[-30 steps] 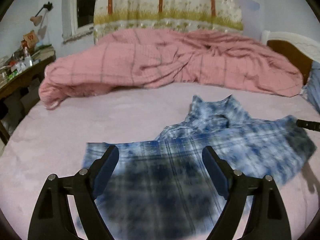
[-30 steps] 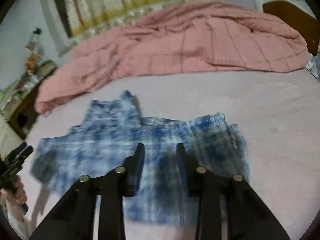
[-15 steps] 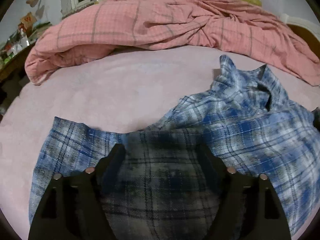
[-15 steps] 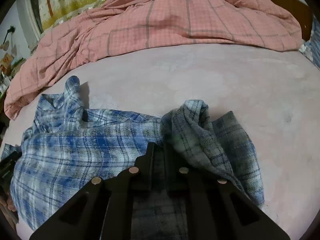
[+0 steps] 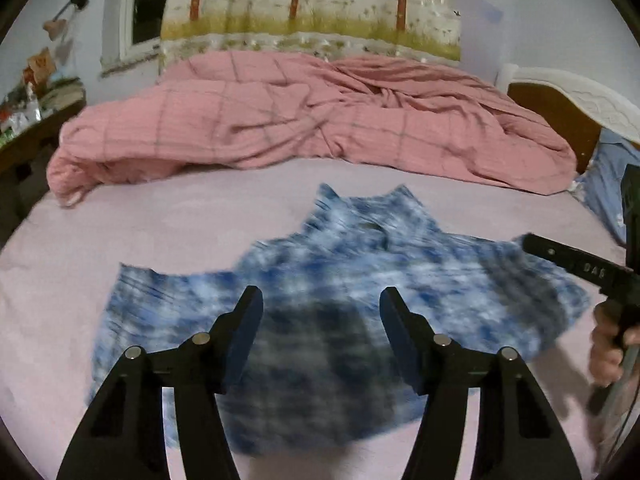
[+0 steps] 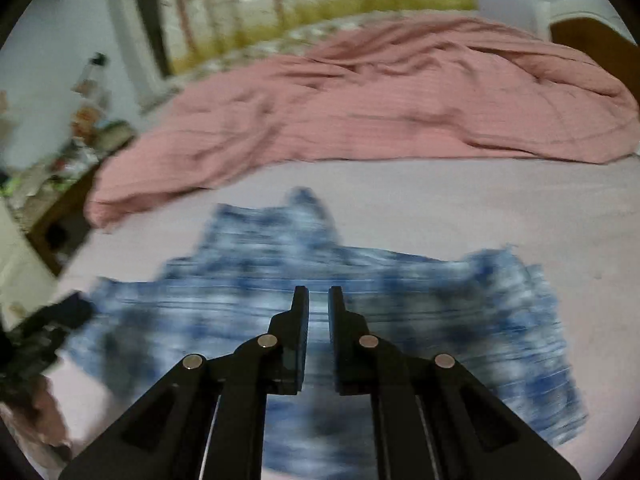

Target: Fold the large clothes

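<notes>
Raised off the blue plaid flannel shirt, left gripper jaws are spread wide; right gripper jaws are held slightly apart, empty.

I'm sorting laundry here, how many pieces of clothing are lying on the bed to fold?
1: a blue plaid shirt spread on the pink sheet, in front of the bunched pink duvet. More could be hidden under that duvet.

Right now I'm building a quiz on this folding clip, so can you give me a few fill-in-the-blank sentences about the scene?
The blue plaid shirt lies on the ____ bed sheet.
The left gripper has its fingers spread ____.
Behind the shirt is a heap of ____ blanket.
The right gripper hangs above the ____.

Missing words: pink; open; pink; shirt
</notes>
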The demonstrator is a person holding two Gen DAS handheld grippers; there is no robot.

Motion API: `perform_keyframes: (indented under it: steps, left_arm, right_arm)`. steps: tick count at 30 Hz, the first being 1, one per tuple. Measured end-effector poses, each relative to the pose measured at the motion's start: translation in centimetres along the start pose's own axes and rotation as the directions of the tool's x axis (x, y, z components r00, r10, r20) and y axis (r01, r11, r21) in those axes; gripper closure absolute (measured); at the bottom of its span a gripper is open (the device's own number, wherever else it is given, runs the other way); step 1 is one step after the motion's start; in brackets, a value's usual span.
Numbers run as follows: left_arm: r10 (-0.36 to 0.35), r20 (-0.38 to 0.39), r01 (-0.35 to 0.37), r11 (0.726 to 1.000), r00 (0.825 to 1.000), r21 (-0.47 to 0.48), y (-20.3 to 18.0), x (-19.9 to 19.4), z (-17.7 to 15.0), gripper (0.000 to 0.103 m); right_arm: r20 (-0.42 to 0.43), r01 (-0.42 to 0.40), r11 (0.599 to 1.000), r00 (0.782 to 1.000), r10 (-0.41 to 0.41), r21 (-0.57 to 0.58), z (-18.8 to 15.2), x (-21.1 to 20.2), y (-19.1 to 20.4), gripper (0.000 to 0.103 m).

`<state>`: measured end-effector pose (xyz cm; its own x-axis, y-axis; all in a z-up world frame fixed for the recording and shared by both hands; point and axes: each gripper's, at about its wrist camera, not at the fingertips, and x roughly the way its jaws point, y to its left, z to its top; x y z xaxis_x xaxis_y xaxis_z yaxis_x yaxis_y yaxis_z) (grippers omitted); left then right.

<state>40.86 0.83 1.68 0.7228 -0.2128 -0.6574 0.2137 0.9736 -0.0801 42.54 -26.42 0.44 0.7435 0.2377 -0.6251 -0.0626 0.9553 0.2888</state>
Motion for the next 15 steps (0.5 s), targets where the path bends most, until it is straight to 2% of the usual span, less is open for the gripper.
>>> perform_keyframes:
  steps: [1,2,5,7,10,12,15]
  left_arm:
    - [0.001,-0.019,-0.001,1.000,1.000,-0.012,-0.3,0.3,0.1,0.046]
    - [0.006,-0.037,-0.007,1.000,0.999,-0.022,-0.6,0.6,0.1,0.053]
    - [0.017,-0.085,-0.023,0.997,0.996,-0.069,-0.9,1.5,-0.3,0.058]
    - [0.015,-0.100,-0.024,0.995,0.995,-0.094,-0.6,1.7,-1.4,0.063]
    - [0.006,-0.136,-0.017,0.996,0.991,-0.086,-0.5,2.4,-3.4,0.064]
    - [0.010,-0.159,-0.024,0.996,0.987,-0.088,-0.3,3.1,-4.0,0.068]
    - [-0.029,-0.167,0.008,0.992,0.985,-0.124,0.6,2.6,-4.5,0.068]
  right_arm:
    - [0.015,0.004,1.000,1.000,-0.004,-0.018,-0.1,-0.4,0.9,0.094]
    - [0.023,0.026,0.998,0.999,-0.024,-0.051,-0.2,-0.7,1.8,0.094]
    - [0.025,0.039,0.997,0.999,-0.038,-0.063,-0.4,-0.9,2.5,0.094]
    - [0.006,0.050,0.998,0.999,-0.050,-0.030,-0.6,-0.5,2.1,0.094]
    - [-0.034,0.085,0.996,0.996,-0.086,-0.031,-1.0,0.4,1.1,0.094]
    - [-0.116,0.051,0.998,0.992,-0.056,-0.046,-1.3,1.2,0.8,0.094]
    - [-0.122,0.040,0.997,0.991,-0.048,-0.062,-1.7,1.3,1.4,0.094]
